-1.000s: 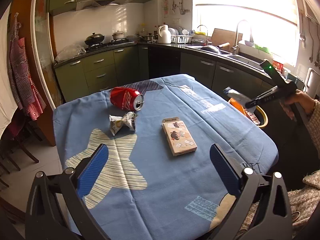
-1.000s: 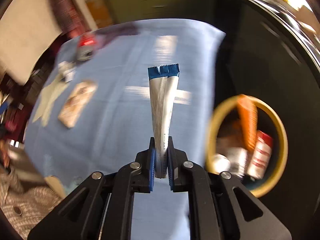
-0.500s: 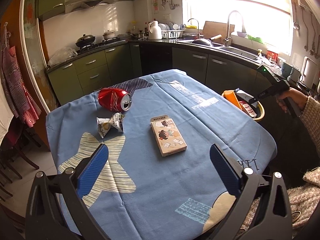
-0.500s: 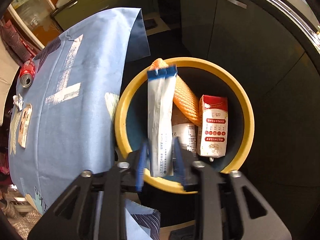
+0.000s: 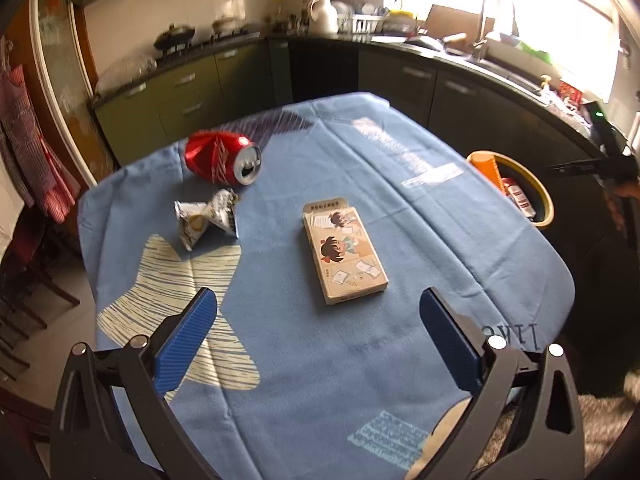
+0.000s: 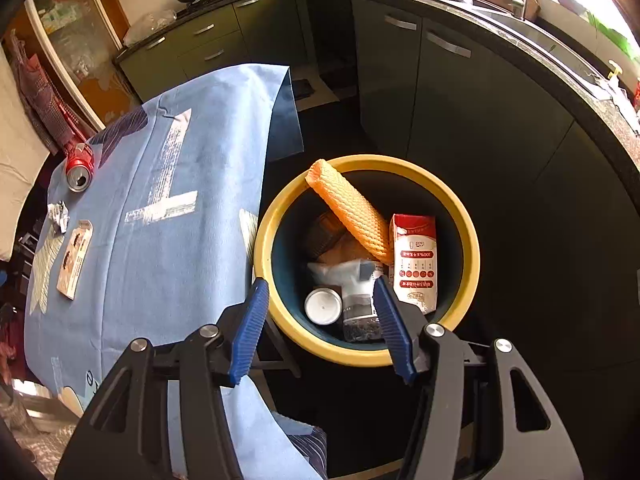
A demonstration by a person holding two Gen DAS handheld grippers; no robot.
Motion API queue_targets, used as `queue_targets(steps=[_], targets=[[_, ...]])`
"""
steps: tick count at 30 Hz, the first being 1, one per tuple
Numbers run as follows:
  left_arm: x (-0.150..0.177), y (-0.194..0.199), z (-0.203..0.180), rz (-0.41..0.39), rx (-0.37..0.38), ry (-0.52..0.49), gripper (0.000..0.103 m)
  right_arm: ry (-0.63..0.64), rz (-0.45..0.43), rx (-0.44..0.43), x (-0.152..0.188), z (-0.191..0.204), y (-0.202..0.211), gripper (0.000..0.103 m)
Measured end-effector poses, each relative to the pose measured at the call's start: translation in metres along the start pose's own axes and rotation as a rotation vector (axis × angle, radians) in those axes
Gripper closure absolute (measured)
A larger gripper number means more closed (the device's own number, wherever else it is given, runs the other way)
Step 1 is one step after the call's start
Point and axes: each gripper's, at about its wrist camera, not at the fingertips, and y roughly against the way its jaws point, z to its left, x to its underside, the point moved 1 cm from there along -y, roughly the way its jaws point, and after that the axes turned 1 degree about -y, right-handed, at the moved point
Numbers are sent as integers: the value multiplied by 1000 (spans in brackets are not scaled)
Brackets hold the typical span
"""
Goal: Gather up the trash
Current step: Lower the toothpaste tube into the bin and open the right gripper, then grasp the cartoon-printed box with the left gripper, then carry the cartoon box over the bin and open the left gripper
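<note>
My right gripper (image 6: 320, 292) is open and empty above the yellow-rimmed trash bin (image 6: 468, 240). In the bin lie an orange foam net (image 6: 352, 212), a red and white carton (image 6: 414, 260), a white and blue wrapper (image 6: 352, 276) and a small tin (image 6: 323, 306). My left gripper (image 5: 316, 320) is open and empty over the near side of the blue-clothed table (image 5: 360, 380). On the table lie a crushed red can (image 5: 222, 158), a crumpled wrapper (image 5: 206, 218) and a flat illustrated box (image 5: 344, 254). The bin also shows in the left wrist view (image 5: 546, 208), right of the table.
Dark kitchen cabinets (image 6: 460, 92) and a counter with a sink (image 5: 480, 52) curve behind the bin. A stove with pots (image 5: 176, 36) stands at the back. Red cloth (image 5: 24, 152) hangs at the left. The floor around the bin is dark.
My right gripper swung from over the table to above the bin, opened, and let go of the white and blue wrapper, which now lies in the bin. The left gripper shifted slightly.
</note>
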Motion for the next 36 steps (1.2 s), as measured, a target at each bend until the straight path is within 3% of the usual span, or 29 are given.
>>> queue_targets(steps=[5, 13, 23, 31, 33, 36], targets=[[-21, -48, 7, 132, 40, 107, 7, 14, 4, -15, 5, 2, -6, 46], [-35, -105, -9, 282, 41, 142, 7, 31, 15, -74, 15, 5, -17, 46], [-25, -118, -15, 341, 10, 174, 7, 40, 24, -126, 19, 4, -32, 46], [-19, -115, -19, 351, -17, 147, 31, 31, 30, -138, 24, 1, -37, 46], [-20, -111, -20, 340, -28, 128, 48, 30, 30, -137, 24, 0, -36, 46], [-19, -110, -21, 350, -11, 109, 48, 29, 27, -135, 25, 0, -34, 46]])
